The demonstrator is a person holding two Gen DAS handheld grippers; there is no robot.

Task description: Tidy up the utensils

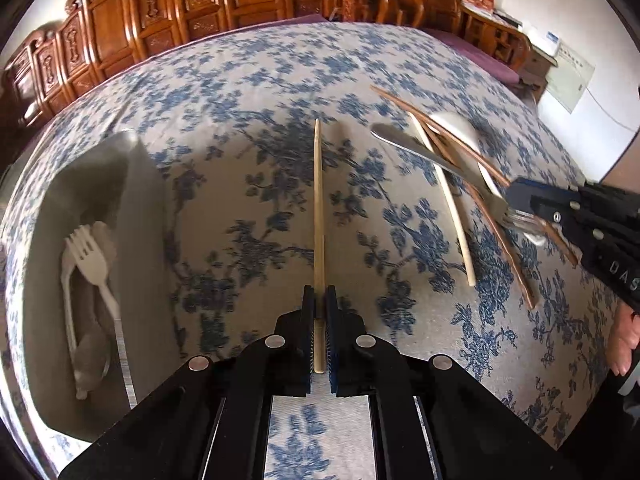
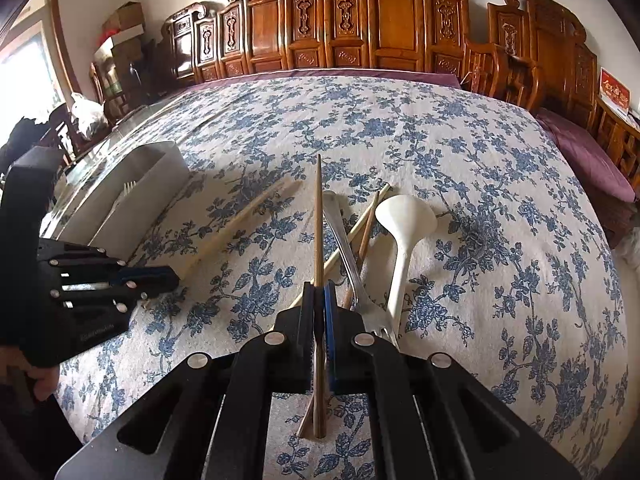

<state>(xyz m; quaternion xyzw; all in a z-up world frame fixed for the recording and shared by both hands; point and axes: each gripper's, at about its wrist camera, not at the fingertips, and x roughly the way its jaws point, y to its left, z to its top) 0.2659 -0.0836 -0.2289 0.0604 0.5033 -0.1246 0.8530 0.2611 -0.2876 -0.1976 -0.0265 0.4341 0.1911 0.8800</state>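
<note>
My left gripper (image 1: 319, 292) is shut on a pale bamboo chopstick (image 1: 319, 200) that points straight ahead over the floral cloth. In the right wrist view this gripper (image 2: 174, 276) sits at the left, the pale chopstick (image 2: 240, 220) slanting away from it. My right gripper (image 2: 319, 288) is shut on a brown chopstick (image 2: 318, 220). Beside it on the cloth lie a metal fork (image 2: 344, 240), a white spoon (image 2: 404, 216), another brown chopstick (image 2: 366, 232) and a second pale chopstick (image 2: 340, 256). A tray (image 1: 148, 220) at the left holds a white plastic fork (image 1: 90, 256) and a metal spoon (image 1: 94, 360).
Carved wooden furniture (image 2: 384, 20) lines the far edge of the table. A purple cloth edge (image 2: 584, 152) shows at the right. A person's hand (image 1: 624, 336) holds the right gripper's handle. The tray (image 2: 152, 184) stands near the table's left edge.
</note>
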